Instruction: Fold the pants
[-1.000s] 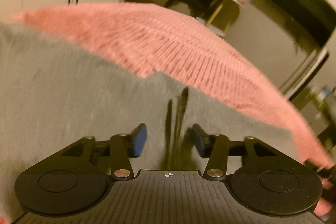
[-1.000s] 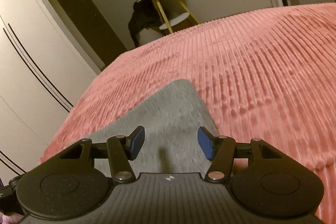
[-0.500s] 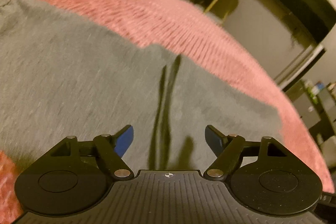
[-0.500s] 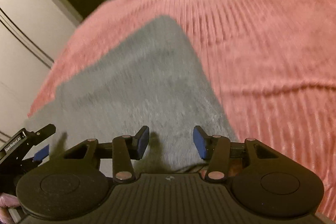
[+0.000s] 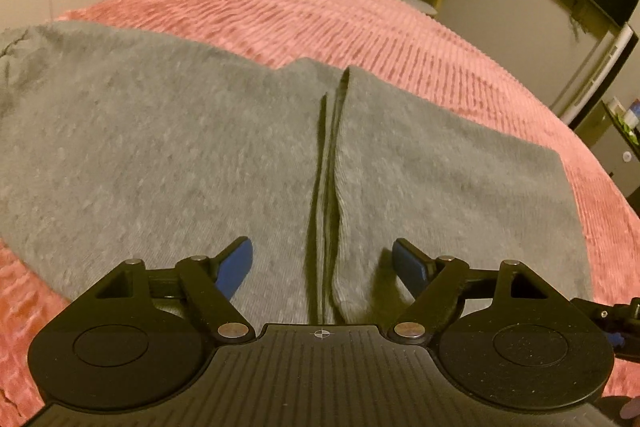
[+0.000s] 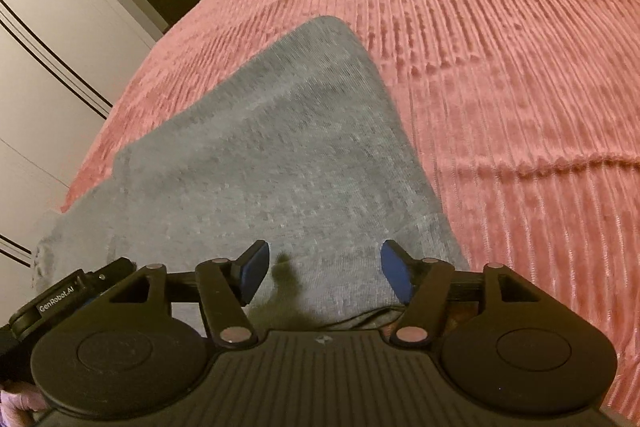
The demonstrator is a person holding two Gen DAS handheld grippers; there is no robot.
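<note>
Grey knit pants (image 5: 168, 155) lying flat on the ribbed pink bedspread (image 5: 360, 23), both grippers hanging over the near edge.

On the pants' left, the left gripper (image 5: 322, 267) has its blue-padded jaws spread wide with nothing between them, right over the dark line where two layers of fabric meet. To the right, the right gripper (image 6: 324, 277) is just as open and empty above the near edge of the pants (image 6: 280, 155). My guess is we're partway: it looks like one fold is in and laid smooth, with at least one more fold left, but that's a judgement call. The waistband end runs out of the frame on the left, the near hem sits under the gripper bodies, and everything's a bit blurry, so I can't count layers.
</note>
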